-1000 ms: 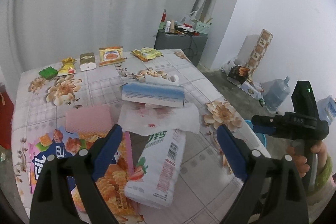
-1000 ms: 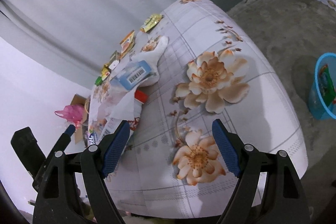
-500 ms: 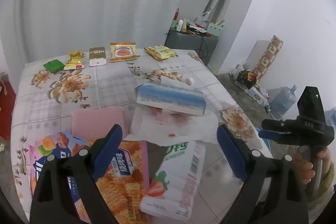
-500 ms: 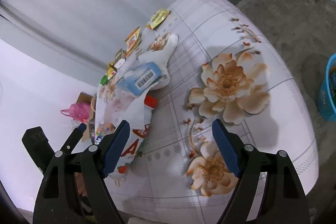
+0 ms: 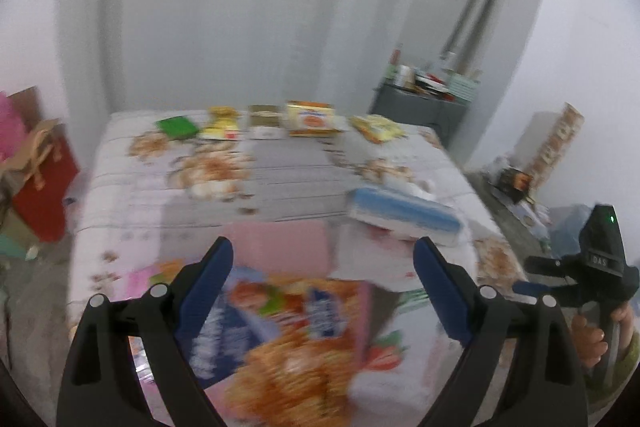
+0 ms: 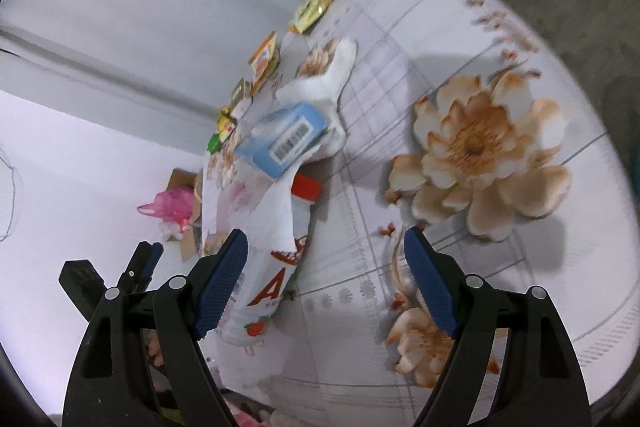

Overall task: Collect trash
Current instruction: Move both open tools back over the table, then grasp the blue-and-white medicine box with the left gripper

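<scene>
My left gripper is open and empty above an orange and blue snack bag at the table's near edge. A white strawberry milk bottle lies to its right, also in the right wrist view. A blue tissue pack lies on a crumpled white tissue. A pink pack lies behind the bag. My right gripper is open and empty over the flowered tablecloth; it also shows in the left wrist view.
Small snack packets and a green box line the table's far edge. A grey cabinet stands behind the table. Red and pink bags stand on the floor at left. Boxes and a water jug lie at right.
The left gripper has swung left and tilted up, so the snack bag sits between its fingers. The right gripper has moved left toward the milk bottle. Both stay open.
</scene>
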Motion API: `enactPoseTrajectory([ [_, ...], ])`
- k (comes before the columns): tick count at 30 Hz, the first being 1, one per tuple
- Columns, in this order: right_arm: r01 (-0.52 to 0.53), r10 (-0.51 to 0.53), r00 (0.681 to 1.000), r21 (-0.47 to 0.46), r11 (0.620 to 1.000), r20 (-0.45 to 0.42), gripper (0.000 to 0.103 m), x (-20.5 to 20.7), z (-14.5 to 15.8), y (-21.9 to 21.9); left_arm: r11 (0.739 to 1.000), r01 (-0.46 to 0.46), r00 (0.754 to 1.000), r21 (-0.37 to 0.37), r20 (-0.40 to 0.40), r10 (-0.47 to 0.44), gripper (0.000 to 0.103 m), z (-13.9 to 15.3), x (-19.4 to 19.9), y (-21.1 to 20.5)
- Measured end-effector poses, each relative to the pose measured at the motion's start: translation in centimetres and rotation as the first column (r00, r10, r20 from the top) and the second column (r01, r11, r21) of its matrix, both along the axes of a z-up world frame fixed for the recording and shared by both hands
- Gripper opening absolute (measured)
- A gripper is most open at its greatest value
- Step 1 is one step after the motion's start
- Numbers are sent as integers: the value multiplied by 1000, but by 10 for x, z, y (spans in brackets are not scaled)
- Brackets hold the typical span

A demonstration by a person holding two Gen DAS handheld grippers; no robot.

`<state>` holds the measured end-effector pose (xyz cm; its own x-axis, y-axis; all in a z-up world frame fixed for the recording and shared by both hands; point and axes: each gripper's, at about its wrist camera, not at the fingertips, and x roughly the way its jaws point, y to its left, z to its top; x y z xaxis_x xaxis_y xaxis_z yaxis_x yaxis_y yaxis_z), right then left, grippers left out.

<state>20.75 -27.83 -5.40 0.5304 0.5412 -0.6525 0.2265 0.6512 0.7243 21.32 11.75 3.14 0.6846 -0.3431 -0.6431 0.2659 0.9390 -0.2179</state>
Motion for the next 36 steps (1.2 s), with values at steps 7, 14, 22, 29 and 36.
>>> enactPoseTrajectory([
  [7, -59, 60, 998, 13, 998, -26, 77, 19, -8, 15, 983, -185, 982, 12, -36, 185, 89, -11, -18, 60],
  [14, -62, 62, 997, 16, 998, -48, 77, 30, -13, 21, 952, -307, 947, -8, -98, 304, 89, -30, -22, 101],
  [22, -86, 86, 995, 3, 996, -50, 75, 40, -12, 36, 948, -319, 943, -26, -115, 314, 89, -41, -13, 111],
  [29, -108, 108, 993, 3, 994, -52, 71, 45, -14, 43, 933, -360, 923, -5, -151, 355, 89, -53, -14, 126],
  [36, -87, 86, 995, -13, 996, -51, 66, 61, -15, 49, 937, -348, 929, -24, -146, 341, 89, -52, -13, 121],
])
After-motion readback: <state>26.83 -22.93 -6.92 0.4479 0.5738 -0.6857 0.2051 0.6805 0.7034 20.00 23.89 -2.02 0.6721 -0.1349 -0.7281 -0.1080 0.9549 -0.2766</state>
